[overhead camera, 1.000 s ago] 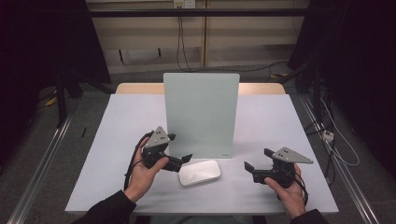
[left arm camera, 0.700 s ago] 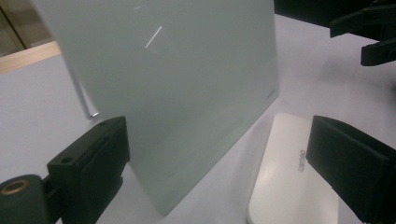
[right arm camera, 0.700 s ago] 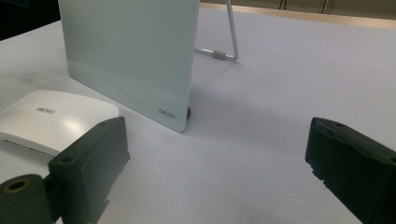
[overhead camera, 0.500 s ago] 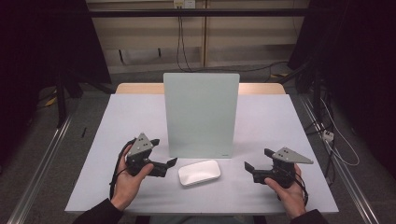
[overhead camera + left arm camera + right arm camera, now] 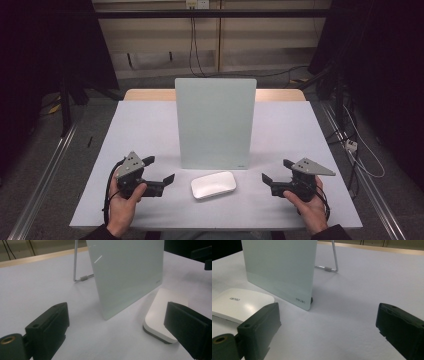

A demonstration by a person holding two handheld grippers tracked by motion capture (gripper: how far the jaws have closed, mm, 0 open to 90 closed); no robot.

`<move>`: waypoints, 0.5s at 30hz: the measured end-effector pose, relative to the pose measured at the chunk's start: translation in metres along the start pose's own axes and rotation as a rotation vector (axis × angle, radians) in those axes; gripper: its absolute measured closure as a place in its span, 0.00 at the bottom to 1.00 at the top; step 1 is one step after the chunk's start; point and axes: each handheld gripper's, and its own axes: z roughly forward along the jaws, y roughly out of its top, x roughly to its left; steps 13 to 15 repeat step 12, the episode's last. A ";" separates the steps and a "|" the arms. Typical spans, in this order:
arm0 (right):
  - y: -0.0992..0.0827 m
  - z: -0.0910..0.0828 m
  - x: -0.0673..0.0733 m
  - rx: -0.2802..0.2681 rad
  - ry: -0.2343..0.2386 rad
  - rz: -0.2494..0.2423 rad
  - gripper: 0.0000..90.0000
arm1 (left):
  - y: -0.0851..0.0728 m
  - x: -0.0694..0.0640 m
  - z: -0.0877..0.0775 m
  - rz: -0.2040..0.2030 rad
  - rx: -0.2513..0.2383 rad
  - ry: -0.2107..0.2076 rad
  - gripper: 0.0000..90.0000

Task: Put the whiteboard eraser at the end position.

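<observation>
White pad (image 5: 213, 184) uncovered, glass board (image 5: 215, 122) hiding its stand, fingers apart

- The high view looks forward and down from above the person's side. It is far off and takes in the whole table (image 5: 150, 125).
- The left gripper view sits low, close to the table top, looking right across it.
- The right gripper view sits low too, looking left.
- All three share the standing board (image 5: 215, 122) (image 5: 125, 272) (image 5: 279, 267) and the white pad (image 5: 213, 185) (image 5: 165, 312) (image 5: 239, 303).
</observation>
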 end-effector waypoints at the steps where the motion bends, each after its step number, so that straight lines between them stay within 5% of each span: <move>1: 0.000 0.000 0.000 0.000 -0.001 -0.002 0.06 | -0.002 0.000 0.000 -0.002 0.001 0.007 0.07; 3: 0.000 0.000 0.000 -0.001 0.001 0.000 0.06 | -0.006 0.003 -0.001 -0.020 -0.002 0.009 0.07; 6: 0.000 0.000 0.000 0.000 0.003 -0.001 0.06 | -0.008 0.004 -0.005 0.008 -0.008 0.061 0.07; 15: 0.000 0.000 -0.002 0.003 -0.001 0.004 0.06 | -0.009 0.010 -0.006 -0.009 -0.009 0.064 0.06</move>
